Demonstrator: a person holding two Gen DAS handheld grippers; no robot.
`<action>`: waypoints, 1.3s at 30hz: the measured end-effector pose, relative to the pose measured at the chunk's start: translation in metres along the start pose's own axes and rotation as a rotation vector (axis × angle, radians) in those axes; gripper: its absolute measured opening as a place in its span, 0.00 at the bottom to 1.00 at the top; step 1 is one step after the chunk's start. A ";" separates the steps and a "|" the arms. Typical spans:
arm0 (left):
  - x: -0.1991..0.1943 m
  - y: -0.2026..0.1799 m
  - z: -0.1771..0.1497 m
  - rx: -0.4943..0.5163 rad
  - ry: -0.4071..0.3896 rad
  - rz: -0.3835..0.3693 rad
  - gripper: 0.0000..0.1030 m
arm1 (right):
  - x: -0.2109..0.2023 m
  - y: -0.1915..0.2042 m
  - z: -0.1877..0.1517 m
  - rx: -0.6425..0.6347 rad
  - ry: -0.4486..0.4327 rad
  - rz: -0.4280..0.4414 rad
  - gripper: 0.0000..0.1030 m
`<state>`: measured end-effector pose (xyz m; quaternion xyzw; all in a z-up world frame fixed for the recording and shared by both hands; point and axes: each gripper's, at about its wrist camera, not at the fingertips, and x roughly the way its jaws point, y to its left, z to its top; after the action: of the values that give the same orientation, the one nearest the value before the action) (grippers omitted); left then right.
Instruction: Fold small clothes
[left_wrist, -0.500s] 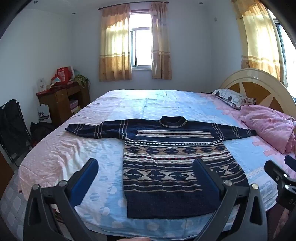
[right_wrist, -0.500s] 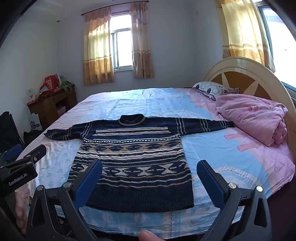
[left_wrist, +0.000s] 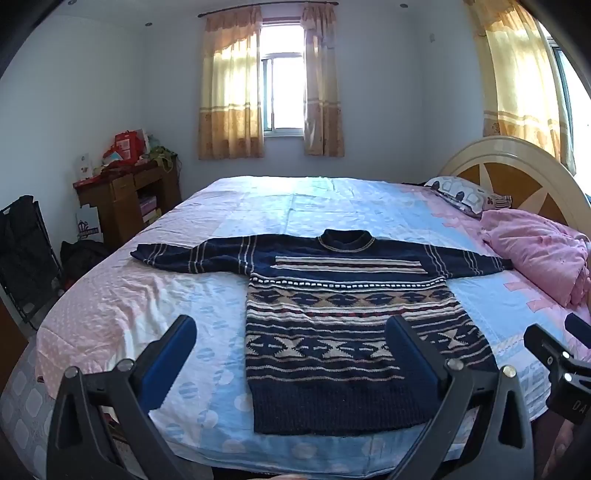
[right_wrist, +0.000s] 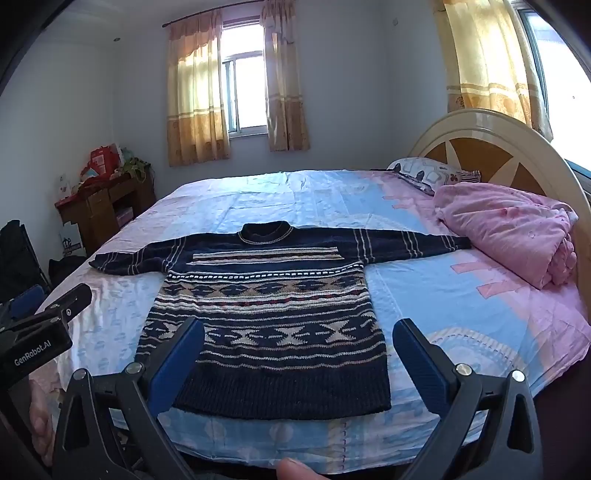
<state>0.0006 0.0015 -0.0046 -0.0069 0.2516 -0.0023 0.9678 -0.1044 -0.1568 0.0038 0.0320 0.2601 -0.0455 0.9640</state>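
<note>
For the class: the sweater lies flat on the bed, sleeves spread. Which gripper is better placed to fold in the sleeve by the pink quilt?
Right. The right gripper sits nearer that sleeve beside the pink quilt; both grippers are open and empty.

Your left gripper is tilted downward, jaws spread to full width, nothing between the blue pads. Your right gripper matches: tilted downward, jaws fully apart, empty. The two are side by side. One fingertip shows beneath the right gripper.
</note>
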 end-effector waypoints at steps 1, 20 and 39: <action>0.000 0.000 -0.001 0.001 0.000 -0.001 1.00 | 0.006 0.003 0.001 -0.001 0.004 -0.002 0.99; 0.000 0.002 -0.002 -0.005 0.004 0.002 1.00 | 0.013 0.012 -0.004 -0.004 0.021 -0.007 0.99; 0.003 0.009 -0.001 -0.011 0.012 0.006 1.00 | 0.014 0.010 -0.003 -0.001 0.024 -0.005 0.99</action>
<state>0.0027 0.0103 -0.0075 -0.0114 0.2576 0.0019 0.9662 -0.0934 -0.1471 -0.0055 0.0313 0.2717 -0.0472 0.9607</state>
